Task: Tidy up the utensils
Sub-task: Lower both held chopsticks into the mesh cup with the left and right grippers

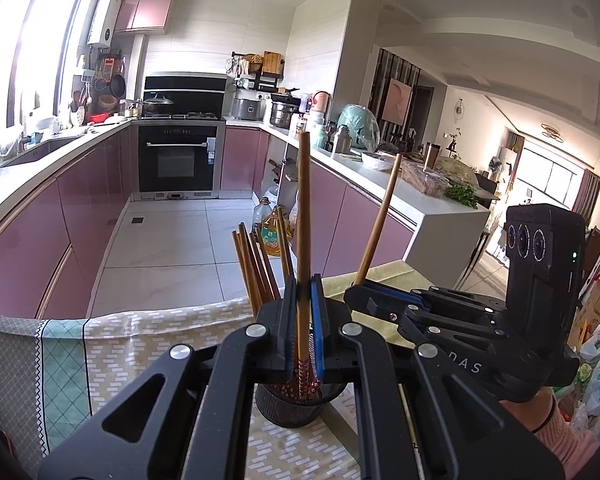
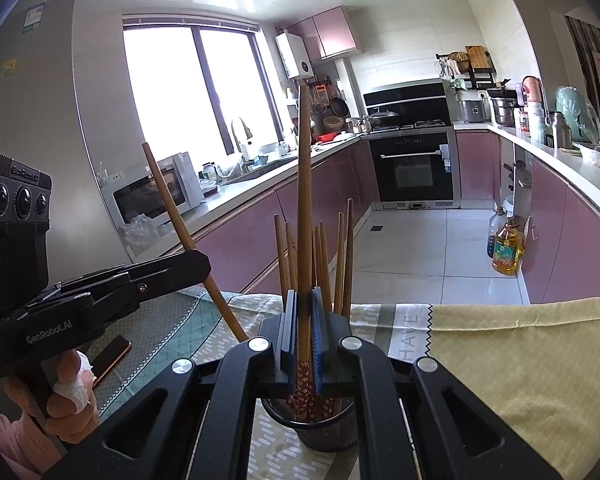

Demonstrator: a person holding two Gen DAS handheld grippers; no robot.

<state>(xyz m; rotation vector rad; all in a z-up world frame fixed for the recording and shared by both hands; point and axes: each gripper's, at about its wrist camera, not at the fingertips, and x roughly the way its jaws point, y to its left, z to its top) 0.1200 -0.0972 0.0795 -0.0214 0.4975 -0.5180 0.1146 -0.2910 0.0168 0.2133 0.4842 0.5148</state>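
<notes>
A black mesh holder [image 1: 296,406] [image 2: 324,426] stands on the clothed table with several wooden chopsticks [image 1: 256,268] [image 2: 324,260] upright in it. My left gripper [image 1: 304,320] is shut on one wooden chopstick [image 1: 303,208], held upright with its patterned end over the holder. My right gripper [image 2: 304,320] is shut on another wooden chopstick [image 2: 305,184], also upright over the holder. In the left wrist view the right gripper [image 1: 356,290] shows at right with its chopstick [image 1: 378,220] slanting up. In the right wrist view the left gripper [image 2: 204,266] shows at left with its chopstick [image 2: 188,240].
The table wears a patterned cloth [image 1: 60,360] and a yellow-green cloth [image 2: 520,352]. A phone [image 2: 110,356] lies on the table at left. Beyond the table edge are pink kitchen cabinets [image 1: 80,204], an oven [image 1: 176,160] and an oil bottle [image 2: 506,250] on the floor.
</notes>
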